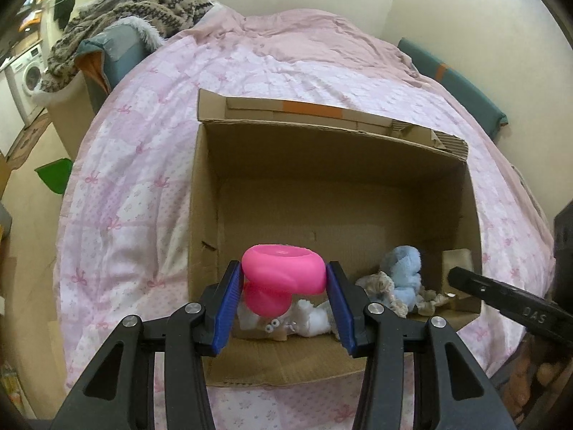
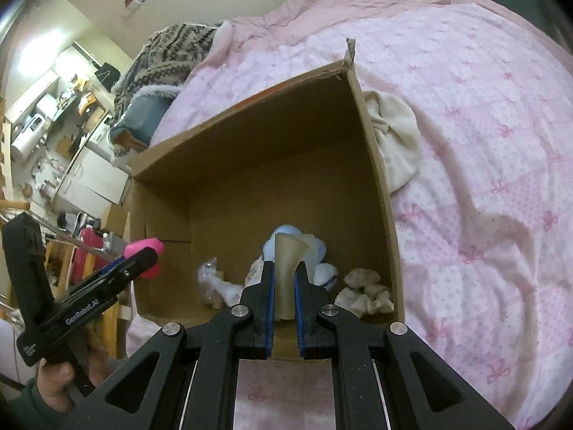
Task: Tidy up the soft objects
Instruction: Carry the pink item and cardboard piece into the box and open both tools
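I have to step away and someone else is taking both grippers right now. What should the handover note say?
Left gripper: shut on the bright pink squishy rubber toy, held over the open cardboard box's near end.
Right gripper: shut on a translucent beige soft piece, also over the box.
Done: light blue plush toy, white fluffy item and crumpled beige fabric bits lie in the box.
Left: release both held items; cream cloth bundle sits on the pink quilt, outside against the box.
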Demonstrator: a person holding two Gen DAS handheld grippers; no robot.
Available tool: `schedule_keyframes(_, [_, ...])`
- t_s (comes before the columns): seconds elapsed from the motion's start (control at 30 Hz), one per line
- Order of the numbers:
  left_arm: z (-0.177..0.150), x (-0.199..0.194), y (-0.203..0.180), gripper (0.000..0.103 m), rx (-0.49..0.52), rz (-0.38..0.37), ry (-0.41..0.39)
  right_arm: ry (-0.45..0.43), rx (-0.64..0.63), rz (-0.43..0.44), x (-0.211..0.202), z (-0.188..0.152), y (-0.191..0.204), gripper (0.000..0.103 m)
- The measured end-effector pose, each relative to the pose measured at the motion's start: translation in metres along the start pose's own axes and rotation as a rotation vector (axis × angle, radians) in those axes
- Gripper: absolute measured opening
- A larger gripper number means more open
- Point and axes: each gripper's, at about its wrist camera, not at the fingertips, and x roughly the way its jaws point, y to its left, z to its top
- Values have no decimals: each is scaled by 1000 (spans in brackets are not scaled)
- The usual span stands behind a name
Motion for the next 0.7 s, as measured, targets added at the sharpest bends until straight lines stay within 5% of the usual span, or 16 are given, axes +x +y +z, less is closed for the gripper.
schedule_keyframes(0.7, [-12, 14, -12, 44, 47, 2, 39, 64, -4, -36, 17, -2, 2, 16])
